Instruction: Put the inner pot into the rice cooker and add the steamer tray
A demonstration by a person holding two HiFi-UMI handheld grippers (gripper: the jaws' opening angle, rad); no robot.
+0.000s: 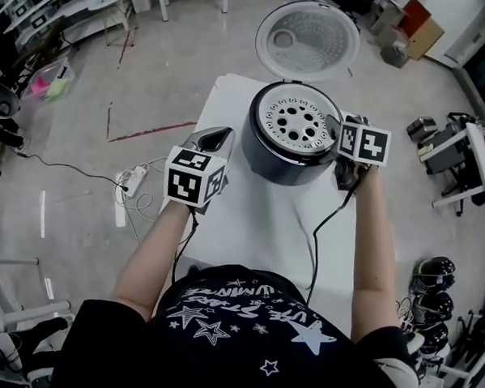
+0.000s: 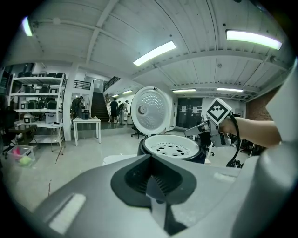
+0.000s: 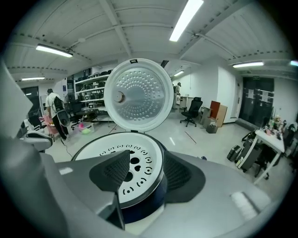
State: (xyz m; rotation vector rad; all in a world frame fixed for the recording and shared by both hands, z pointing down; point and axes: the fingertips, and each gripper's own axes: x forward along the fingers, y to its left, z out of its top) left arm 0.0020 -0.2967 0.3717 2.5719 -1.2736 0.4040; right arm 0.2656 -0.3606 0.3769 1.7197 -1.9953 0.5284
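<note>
Centre of head view, on white surface (image 1: 260, 229): rice cooker (image 1: 286, 166), lid (image 1: 307, 40) raised, perforated steamer tray (image 1: 297, 121) seated in its mouth. Inner pot hidden beneath tray (presumably already in). Right tool (image 3: 146, 165) spread, straddling tray rim, not pinching. Left tool (image 2: 154, 179) pressed together, empty, left of cooker. Task looks essentially done; only drawing tools back remains.
</note>
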